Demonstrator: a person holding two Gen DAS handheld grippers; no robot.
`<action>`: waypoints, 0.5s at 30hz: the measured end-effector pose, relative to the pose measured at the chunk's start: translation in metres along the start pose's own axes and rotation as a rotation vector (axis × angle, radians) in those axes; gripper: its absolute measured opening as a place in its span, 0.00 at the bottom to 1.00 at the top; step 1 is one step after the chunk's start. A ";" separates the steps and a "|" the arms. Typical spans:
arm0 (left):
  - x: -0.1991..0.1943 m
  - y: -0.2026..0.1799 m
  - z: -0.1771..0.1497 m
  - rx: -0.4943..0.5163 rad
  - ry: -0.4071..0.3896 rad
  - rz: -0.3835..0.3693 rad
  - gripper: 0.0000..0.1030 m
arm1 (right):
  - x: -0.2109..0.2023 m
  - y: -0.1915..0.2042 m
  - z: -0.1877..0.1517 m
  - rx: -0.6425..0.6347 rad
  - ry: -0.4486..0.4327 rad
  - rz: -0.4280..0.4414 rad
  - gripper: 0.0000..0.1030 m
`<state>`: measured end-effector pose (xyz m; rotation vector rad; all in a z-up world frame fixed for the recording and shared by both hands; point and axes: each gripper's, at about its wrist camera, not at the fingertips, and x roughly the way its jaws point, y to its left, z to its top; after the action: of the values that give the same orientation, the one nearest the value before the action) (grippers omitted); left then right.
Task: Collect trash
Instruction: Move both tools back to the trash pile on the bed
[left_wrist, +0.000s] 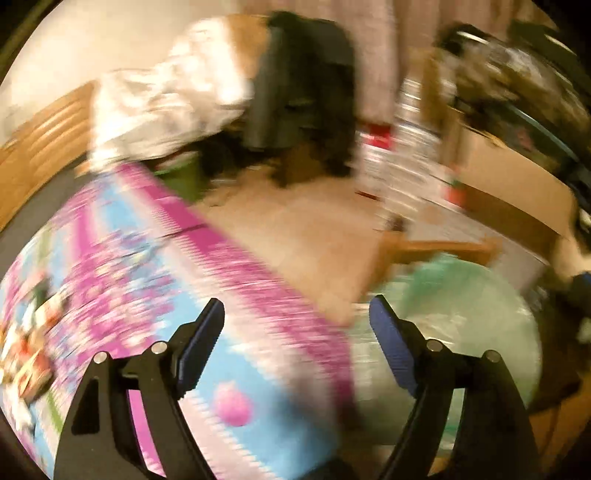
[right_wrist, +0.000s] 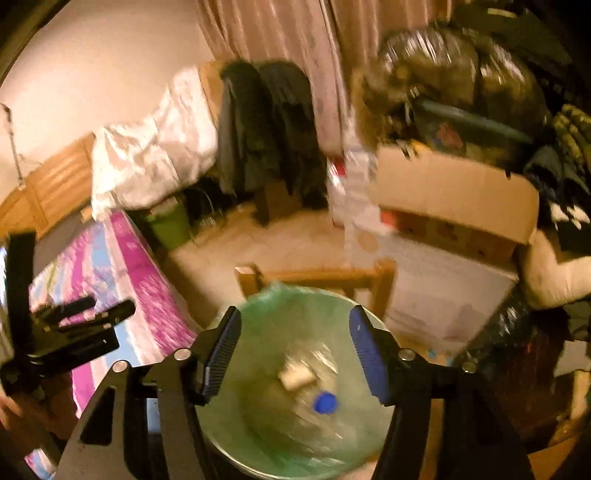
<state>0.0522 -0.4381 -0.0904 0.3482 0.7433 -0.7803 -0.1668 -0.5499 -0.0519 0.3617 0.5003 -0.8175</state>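
Cluttered room blurred; bin (right_wrist: 295, 424) contents smeared | left tongs (left_wrist: 295, 321) spread, empty; right tongs (right_wrist: 295, 328) spread, empty

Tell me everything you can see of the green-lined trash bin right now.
The trash bin is round and open-topped, lined with a thin translucent green plastic bag. It stands upright on the floor beside a pink and blue box, in front of a wooden frame. Inside lie a pale crumpled scrap and a blue bottle cap. Neither gripper touches it.
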 end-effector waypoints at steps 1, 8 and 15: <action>-0.003 0.018 -0.006 -0.026 -0.010 0.042 0.75 | -0.006 0.014 -0.002 -0.007 -0.049 0.013 0.67; -0.036 0.131 -0.052 -0.162 -0.040 0.295 0.76 | -0.013 0.113 -0.018 -0.117 -0.156 0.180 0.73; -0.083 0.259 -0.125 -0.423 0.014 0.467 0.77 | 0.011 0.234 -0.045 -0.330 -0.058 0.392 0.76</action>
<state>0.1451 -0.1541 -0.1135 0.1328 0.7804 -0.1714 0.0059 -0.3863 -0.0684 0.1223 0.4803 -0.3557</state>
